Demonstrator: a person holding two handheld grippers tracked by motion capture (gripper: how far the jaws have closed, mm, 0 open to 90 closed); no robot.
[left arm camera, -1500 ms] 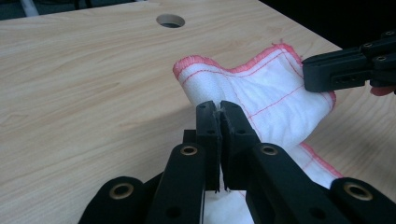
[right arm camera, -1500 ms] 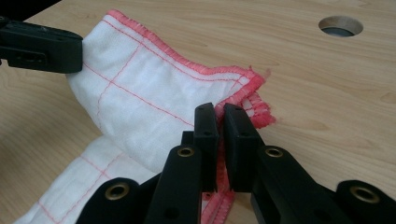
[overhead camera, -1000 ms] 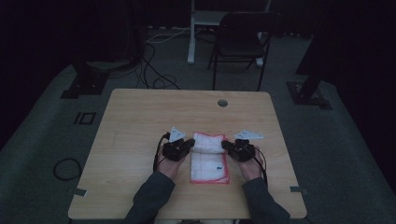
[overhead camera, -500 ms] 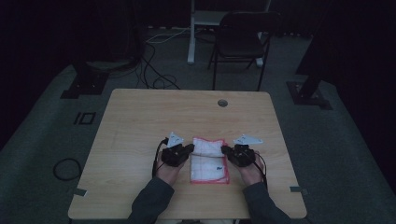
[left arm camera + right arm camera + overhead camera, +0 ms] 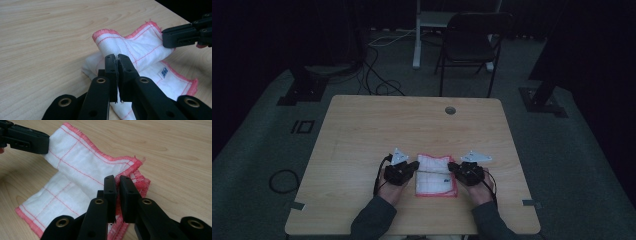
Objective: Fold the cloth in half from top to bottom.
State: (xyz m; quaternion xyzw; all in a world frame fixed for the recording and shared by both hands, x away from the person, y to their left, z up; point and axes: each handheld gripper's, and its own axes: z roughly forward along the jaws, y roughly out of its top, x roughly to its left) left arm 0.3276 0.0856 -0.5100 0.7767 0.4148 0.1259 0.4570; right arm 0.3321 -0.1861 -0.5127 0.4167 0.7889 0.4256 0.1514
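White cloth with a red stitched hem and thin red grid lines [image 5: 435,174] sits on the light wooden table [image 5: 377,125], near the person's edge, between the two hands. From the high view it's a folded rectangle, but the room is really dim up there, so the folds are hard to read.

The left gripper [image 5: 117,62] has its black jaws pinched nearly closed on a lifted layer of the cloth; you can see a sliver of white fabric squeezed in the slit between them. The gripper's own body covers the part of the cloth right under it. At the right edge of the left gripper view the other gripper pokes in, cut off by the frame, its tip against the far raised corner.

The right gripper [image 5: 117,181] is also clamped narrow, on the red-hemmed corner of the cloth. The exact bite is tucked behind the jaw tips, so how much fabric is in there I can't tell. A small white label with blue print [image 5: 163,72] shows on the lower layer, too blurry to read.

In the high view both forearms in dark sleeves [image 5: 372,222] get cut off by the bottom edge.
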